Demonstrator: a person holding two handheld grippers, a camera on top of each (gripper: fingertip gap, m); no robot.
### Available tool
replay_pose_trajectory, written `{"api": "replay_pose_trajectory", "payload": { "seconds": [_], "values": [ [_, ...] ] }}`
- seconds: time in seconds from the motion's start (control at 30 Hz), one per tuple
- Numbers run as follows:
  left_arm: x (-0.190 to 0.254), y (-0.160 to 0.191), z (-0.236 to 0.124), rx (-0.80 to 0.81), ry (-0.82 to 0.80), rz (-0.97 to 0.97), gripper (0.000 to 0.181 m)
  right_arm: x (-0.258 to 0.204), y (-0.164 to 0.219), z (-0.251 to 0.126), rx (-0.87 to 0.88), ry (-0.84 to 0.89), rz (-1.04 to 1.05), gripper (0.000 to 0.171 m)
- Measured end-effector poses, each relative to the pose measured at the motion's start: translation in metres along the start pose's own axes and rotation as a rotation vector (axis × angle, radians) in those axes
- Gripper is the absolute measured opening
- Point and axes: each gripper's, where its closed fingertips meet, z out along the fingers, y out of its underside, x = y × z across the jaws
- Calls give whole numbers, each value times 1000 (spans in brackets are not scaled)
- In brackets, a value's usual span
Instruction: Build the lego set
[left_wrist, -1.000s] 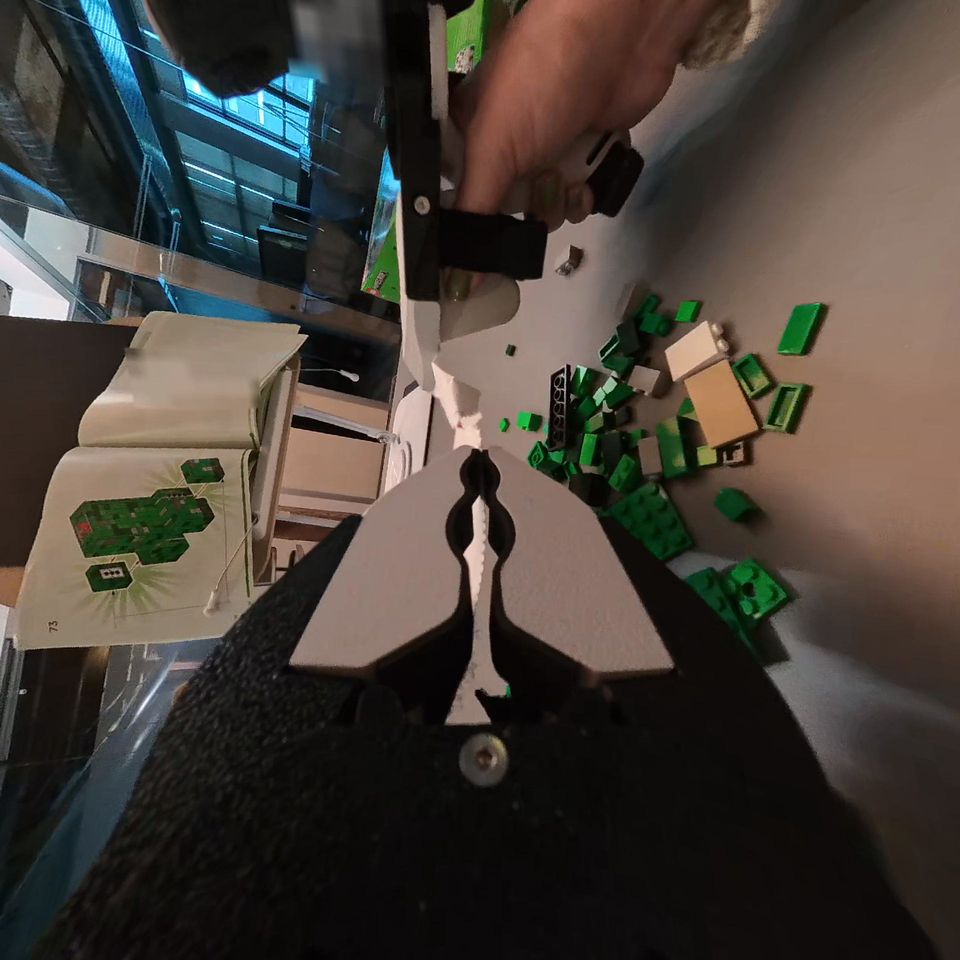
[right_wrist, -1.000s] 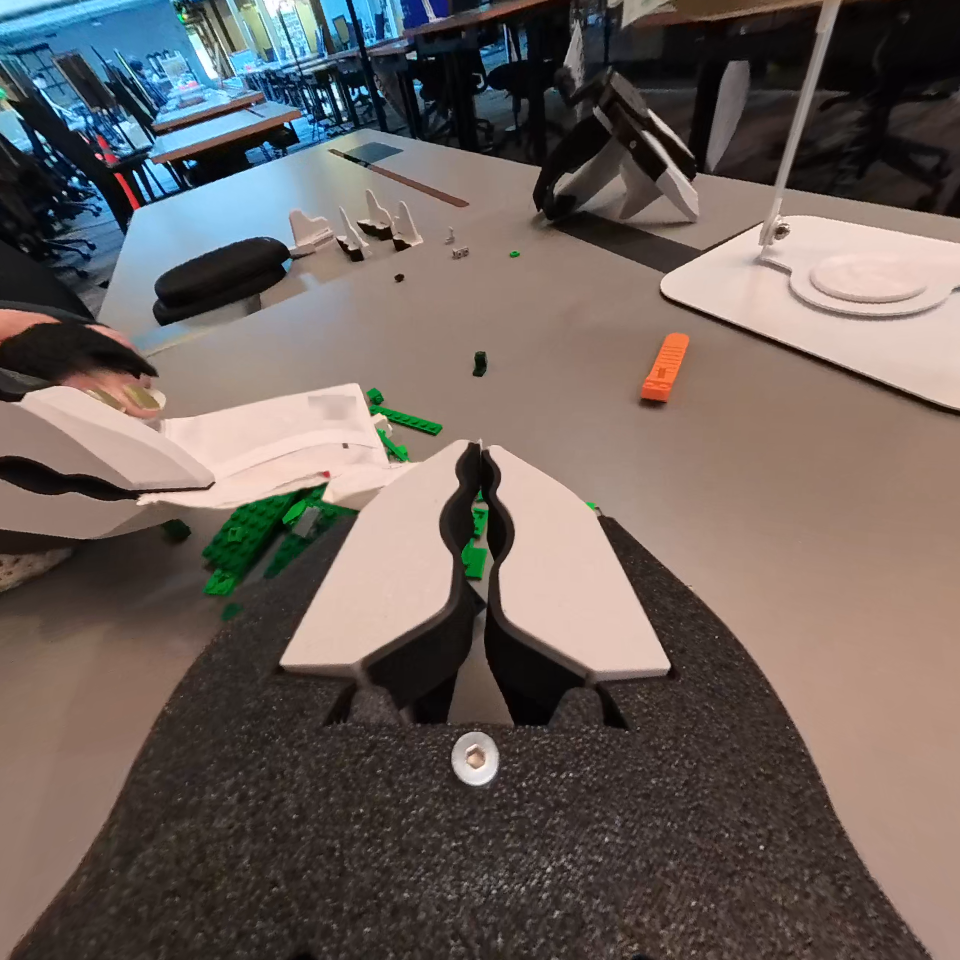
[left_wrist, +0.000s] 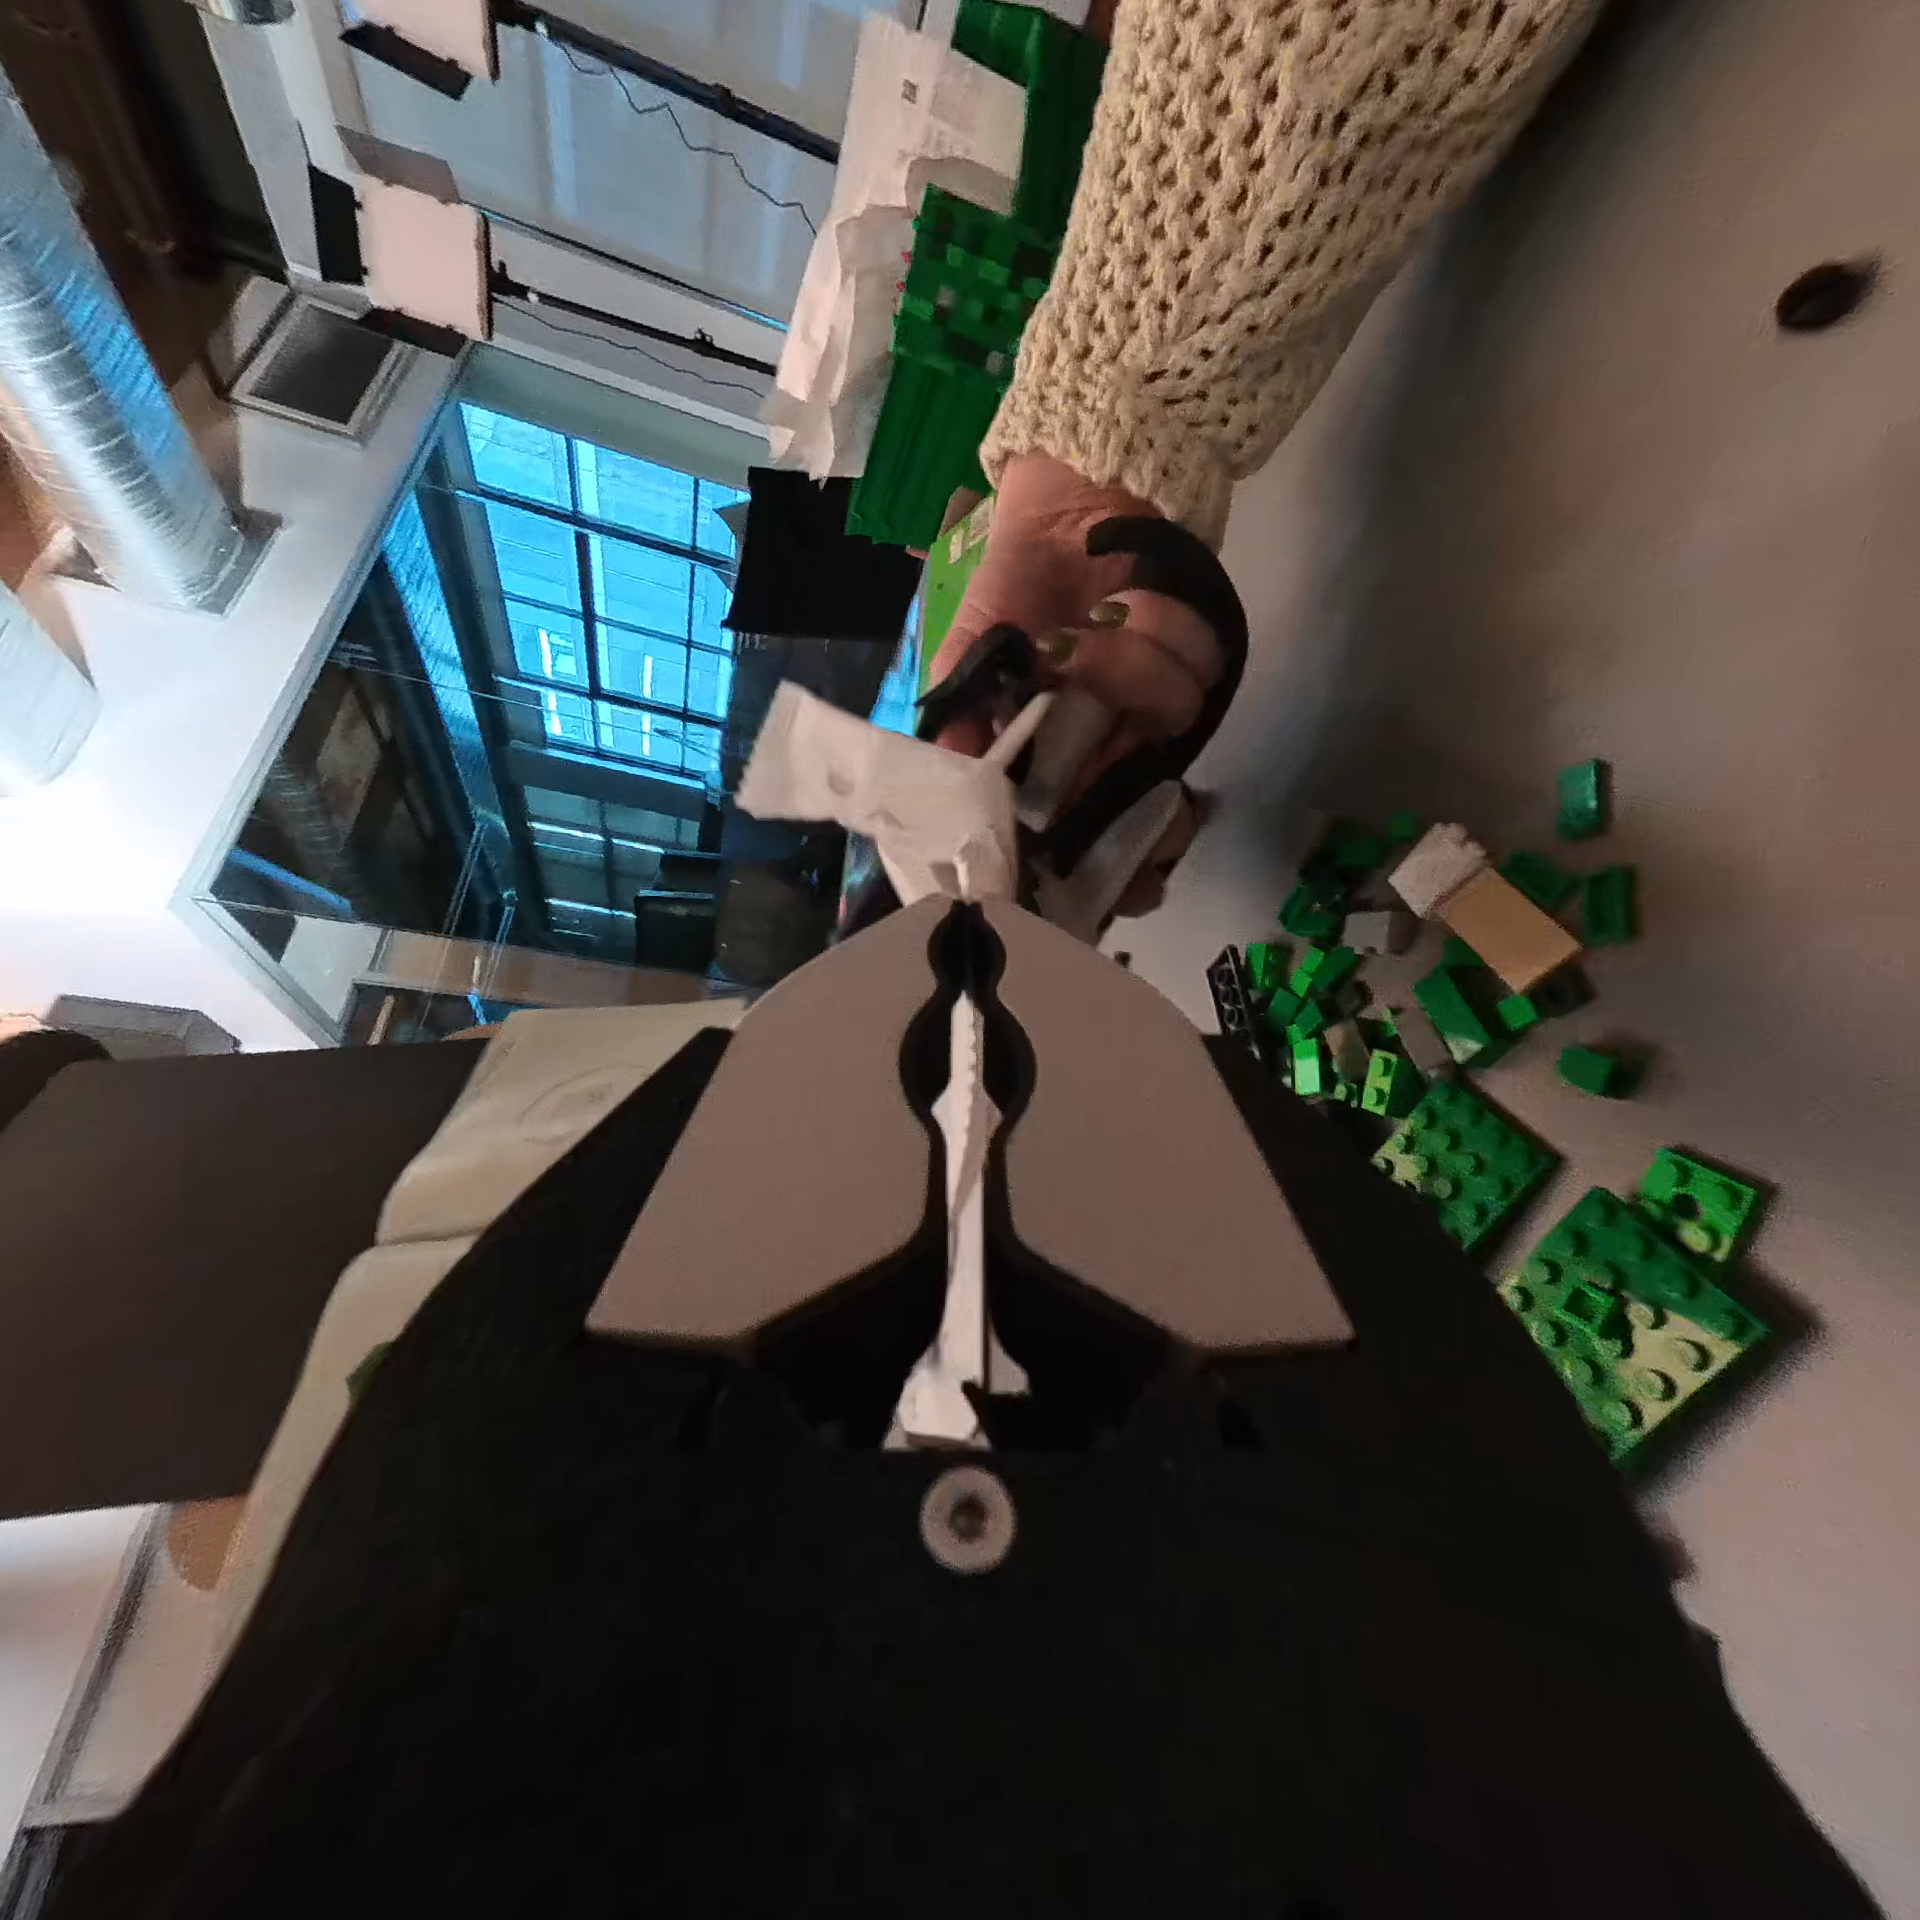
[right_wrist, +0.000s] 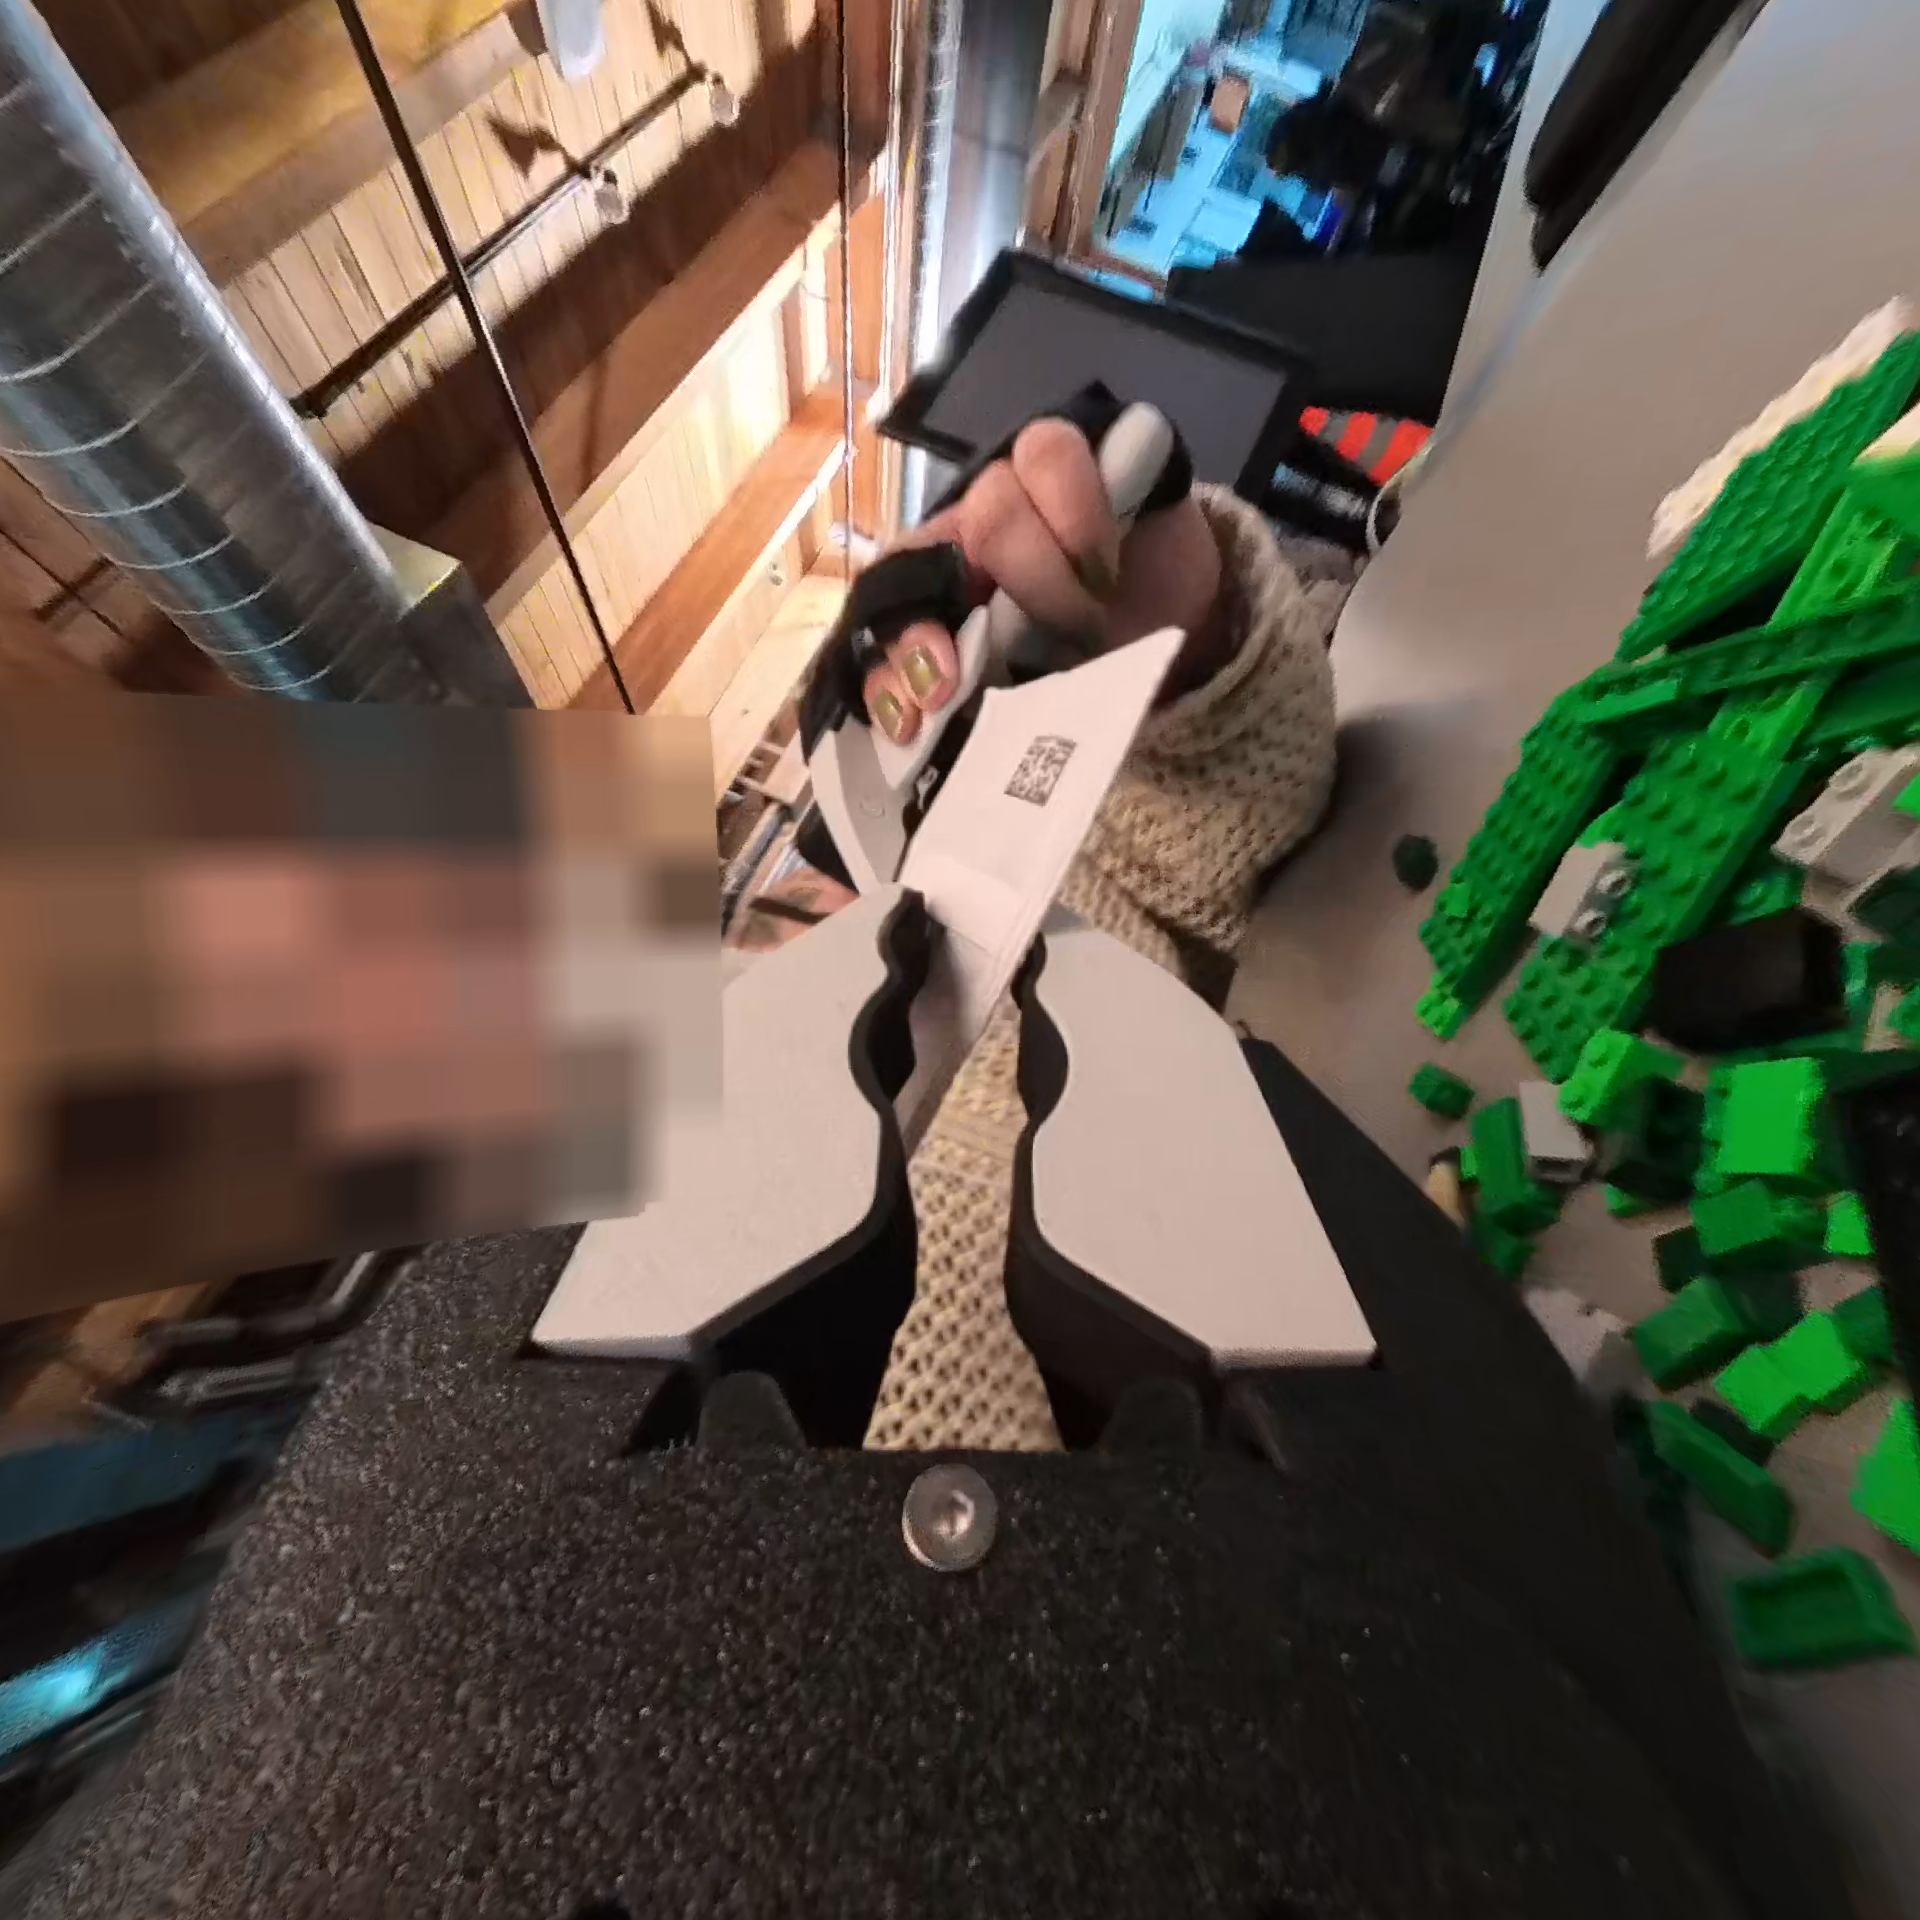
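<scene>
My left gripper (left_wrist: 961, 914) is shut on a white paper bag (left_wrist: 883, 790), whose edge runs back between its jaws. It holds the bag in the air, above the grey table (left_wrist: 1558, 520). In the right wrist view my right gripper (right_wrist: 971, 935) is open, and a corner of the bag (right_wrist: 1049, 810) lies between its fingertips. The two grippers face each other; the left gripper (right_wrist: 883, 790) shows there in a hand. The right gripper (left_wrist: 1049, 769) shows in the left wrist view in a hand with a knit sleeve. Loose green lego bricks (left_wrist: 1403, 1029) lie on the table.
Green plates (left_wrist: 1621, 1320) lie near the pile, which also shows in the right wrist view (right_wrist: 1714, 831). A green lego box (left_wrist: 966, 312) stands behind the sleeve. A round dark hole (left_wrist: 1823, 296) is in the tabletop. A black case (right_wrist: 1621, 114) lies farther off.
Both grippers have lifted and turned to face each other. The right gripper, shut before, is now open around the bag's corner. The left gripper still holds the bag, now raised off the table.
</scene>
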Motion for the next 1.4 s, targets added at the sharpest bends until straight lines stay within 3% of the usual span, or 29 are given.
{"api": "replay_pose_trajectory", "payload": {
  "seconds": [0.03, 0.1, 0.17, 0.3, 0.43, 0.5, 0.57, 0.63, 0.8, 0.97, 1.17, 1.33, 1.37, 1.4],
  "values": [
    [3, 5, 2, -12, 9, -23, 0, 1, -6, -3, 28, 22, -49, 13],
    [6, 20, 6, -51, 10, -124, 8, 6, -17, -10, 72, 103, -161, 11],
    [8, 40, 6, -111, 1, -283, 29, 11, -27, -20, 101, 217, -321, 10],
    [-1, 67, -4, -99, -49, -771, 48, 10, -40, -36, 151, 376, -644, 9],
    [8, 83, -1, -82, 39, -1194, 50, 15, -39, -35, 126, 457, -840, 9],
    [11, 84, 3, -47, 73, -1314, 41, 21, -35, -31, 85, 494, -919, 9],
    [17, 81, 5, -10, 119, -1339, 13, 24, -31, -27, 43, 518, -983, 9],
    [21, 78, 5, -5, 143, -1314, 0, 26, -30, -26, 19, 541, -1032, 8],
    [22, 76, 2, -30, 126, -1178, 0, 22, -33, -33, 9, 644, -1118, 15],
    [29, 80, 1, -56, 136, -1170, 0, 30, -27, -33, -99, 733, -1141, 8],
    [36, 84, 2, -98, 145, -1179, 0, 40, -31, -37, -96, 805, -1120, 9],
    [39, 88, 1, -133, 149, -1169, 0, 32, -33, -42, -63, 829, -1147, 36],
    [40, 88, 2, -129, 155, -1168, 0, 34, -33, -42, -76, 844, -1147, 27],
    [41, 87, 2, -133, 162, -1155, 0, 36, -34, -43, -84, 874, -1162, 6]
  ]
}}
